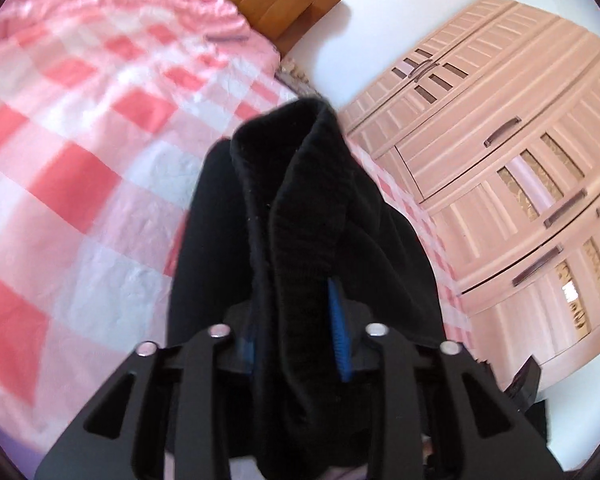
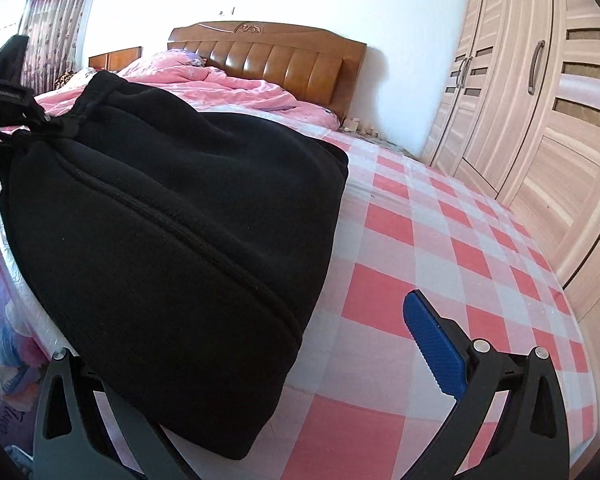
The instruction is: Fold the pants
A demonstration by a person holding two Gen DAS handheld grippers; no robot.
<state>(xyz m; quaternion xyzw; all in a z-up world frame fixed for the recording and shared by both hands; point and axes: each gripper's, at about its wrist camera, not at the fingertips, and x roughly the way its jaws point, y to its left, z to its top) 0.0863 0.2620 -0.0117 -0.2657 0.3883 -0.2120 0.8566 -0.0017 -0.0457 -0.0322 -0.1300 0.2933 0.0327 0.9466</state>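
Spreading across most of both views is the bed (image 2: pixel 440 240), wearing a crinkly pink-and-white checked sheet (image 1: pixel 100 184), with a padded brown headboard (image 2: pixel 268 64) and a pale wood-grain wardrobe (image 2: pixel 540 120) with slatted doors standing beside it. No readable writing anywhere that I can make out. The pants (image 2: pixel 160 220) are black, fleecy and thick, lying bunched on the sheet with a seam running down them. The left claw (image 1: pixel 296 332) is sitting partly open, a ribbed fold of the pants between its blue ridged pads (image 1: pixel 338 332); can't tell if they're still pressing. The right claw (image 2: pixel 256 360) is gaping wide, holding nothing, with the pants covering its left finger.
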